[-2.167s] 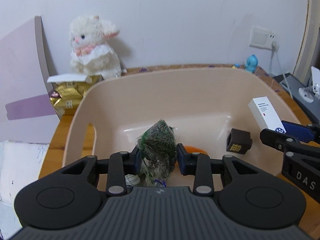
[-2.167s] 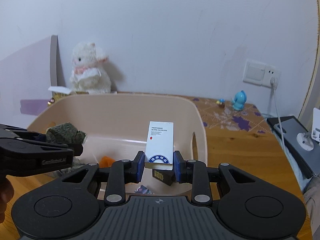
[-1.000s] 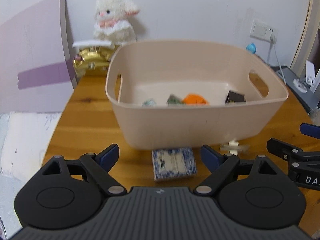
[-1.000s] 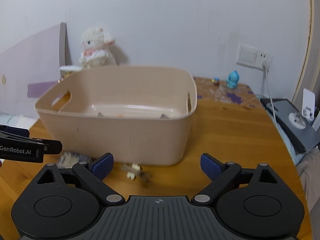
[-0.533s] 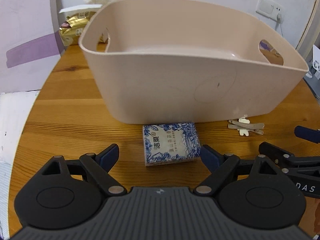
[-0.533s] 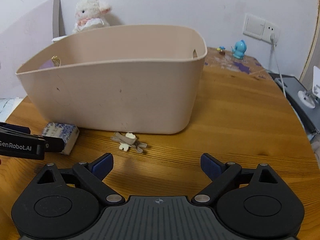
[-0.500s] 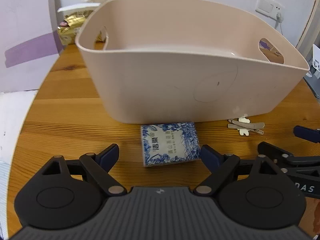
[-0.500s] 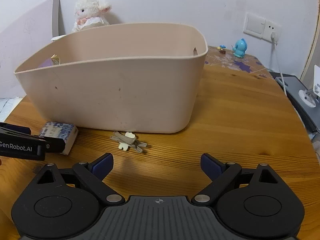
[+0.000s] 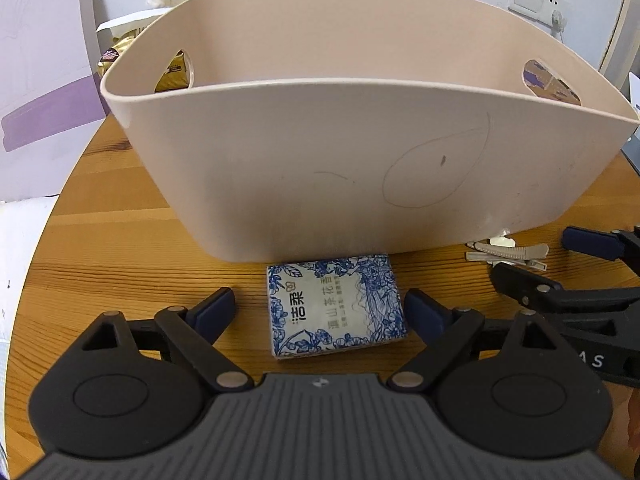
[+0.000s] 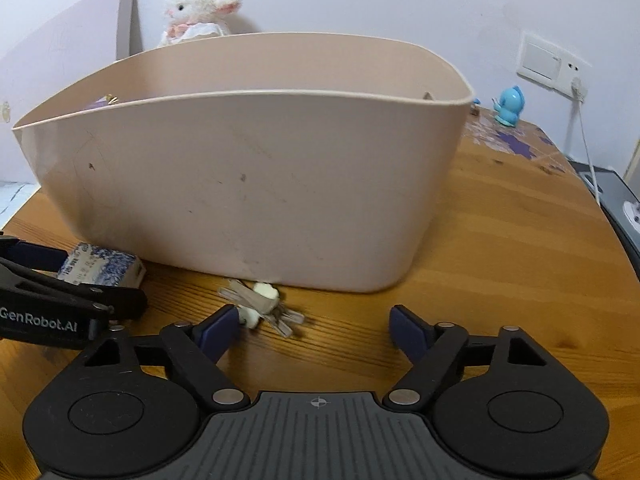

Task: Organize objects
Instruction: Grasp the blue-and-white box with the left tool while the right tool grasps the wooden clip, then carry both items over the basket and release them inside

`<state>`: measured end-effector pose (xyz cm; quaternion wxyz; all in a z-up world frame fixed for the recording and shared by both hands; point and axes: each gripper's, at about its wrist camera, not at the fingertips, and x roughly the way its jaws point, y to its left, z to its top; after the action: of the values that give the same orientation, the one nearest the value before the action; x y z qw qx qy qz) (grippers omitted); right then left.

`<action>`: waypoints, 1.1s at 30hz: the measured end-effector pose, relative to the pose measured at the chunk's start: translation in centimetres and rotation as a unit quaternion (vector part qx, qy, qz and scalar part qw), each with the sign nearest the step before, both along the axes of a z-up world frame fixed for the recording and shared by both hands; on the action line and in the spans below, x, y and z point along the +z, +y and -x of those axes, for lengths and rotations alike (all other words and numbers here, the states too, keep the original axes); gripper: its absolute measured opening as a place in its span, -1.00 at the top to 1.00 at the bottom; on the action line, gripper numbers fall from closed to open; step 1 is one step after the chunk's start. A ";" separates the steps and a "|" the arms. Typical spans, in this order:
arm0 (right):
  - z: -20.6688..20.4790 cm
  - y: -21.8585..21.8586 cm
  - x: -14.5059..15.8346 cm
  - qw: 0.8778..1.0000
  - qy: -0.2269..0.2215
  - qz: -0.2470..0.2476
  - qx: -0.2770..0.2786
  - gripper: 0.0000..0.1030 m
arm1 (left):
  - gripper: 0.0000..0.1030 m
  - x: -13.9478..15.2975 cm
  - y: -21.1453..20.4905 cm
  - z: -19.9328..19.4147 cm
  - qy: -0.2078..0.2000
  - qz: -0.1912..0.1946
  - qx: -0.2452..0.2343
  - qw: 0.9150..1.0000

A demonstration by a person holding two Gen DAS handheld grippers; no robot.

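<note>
- Left wrist view: left gripper has its jaws spread wide and grips nothing.
- The blue-and-white tissue pack lies flat on the wooden table, directly between the two blue pads; whether either pad touches it cannot be told.
- Just ahead of the pack stands the beige basket; the pack's far edge sits at the foot of its near wall.
- To the front right, hair clips lie on the table by the basket's base, with the right gripper's fingers just beside them.
- Right wrist view: right gripper is also spread wide and empty.
- The hair clips lie just ahead of its left pad, close to the basket.
- The tissue pack lies to the far left, beside the left gripper's fingers.
- A plush toy sits beyond the basket.
</note>
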<state>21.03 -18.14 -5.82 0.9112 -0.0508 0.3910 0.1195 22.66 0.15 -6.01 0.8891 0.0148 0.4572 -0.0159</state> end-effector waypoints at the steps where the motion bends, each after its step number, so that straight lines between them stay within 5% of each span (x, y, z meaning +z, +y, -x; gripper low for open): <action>1: 0.1 0.1 0.1 1.000 -0.003 -0.001 0.001 -0.31 | -0.79 0.0 0.0 0.1 -0.001 -0.001 -0.002 1.000; 6: 0.5 1.5 0.6 1.000 -0.002 0.001 0.027 0.37 | -0.55 0.2 0.2 0.3 -0.003 0.000 -0.005 1.000; 9: 0.9 2.2 0.7 0.999 -0.007 0.020 0.034 0.37 | -0.28 0.5 0.3 0.6 -0.005 0.001 -0.011 1.000; 18: 2.0 2.2 0.9 0.999 0.000 0.022 0.041 0.64 | -0.27 0.6 -0.3 2.6 -0.001 0.007 -0.014 1.000; 33: 5.9 1.0 2.7 0.999 -0.022 0.011 0.043 0.64 | -0.26 2.3 0.1 5.2 -0.028 -0.003 -0.016 0.999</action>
<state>15.11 -17.11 -3.09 0.9130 -0.0803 0.3693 0.1536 17.46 0.28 -3.69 0.9011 0.0250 0.4320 -0.0282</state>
